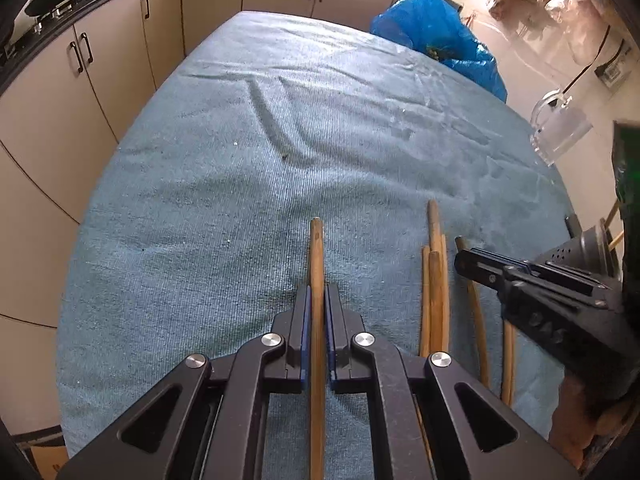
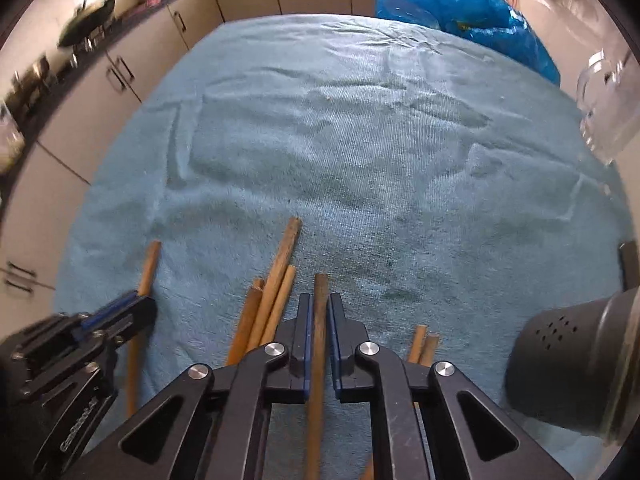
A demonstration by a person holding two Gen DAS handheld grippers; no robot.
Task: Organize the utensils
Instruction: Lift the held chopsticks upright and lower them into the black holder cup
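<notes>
Several wooden chopsticks lie on a blue towel (image 1: 280,152). My left gripper (image 1: 317,292) is shut on one chopstick (image 1: 317,248), which runs forward between the pads. A loose bundle of chopsticks (image 1: 434,280) lies to its right. My right gripper (image 2: 319,300) is shut on another chopstick (image 2: 320,292); it shows in the left wrist view (image 1: 460,258) at the right. The bundle (image 2: 276,288) lies left of the right gripper, two more chopsticks (image 2: 422,344) lie to its right. The left gripper (image 2: 138,304) shows at the lower left.
A dark perforated utensil holder (image 2: 568,364) stands at the right, also in the left wrist view (image 1: 580,252). A clear glass mug (image 1: 558,128) sits at the towel's right edge. A blue plastic bag (image 1: 436,28) is at the back. Cabinets (image 1: 100,64) line the left.
</notes>
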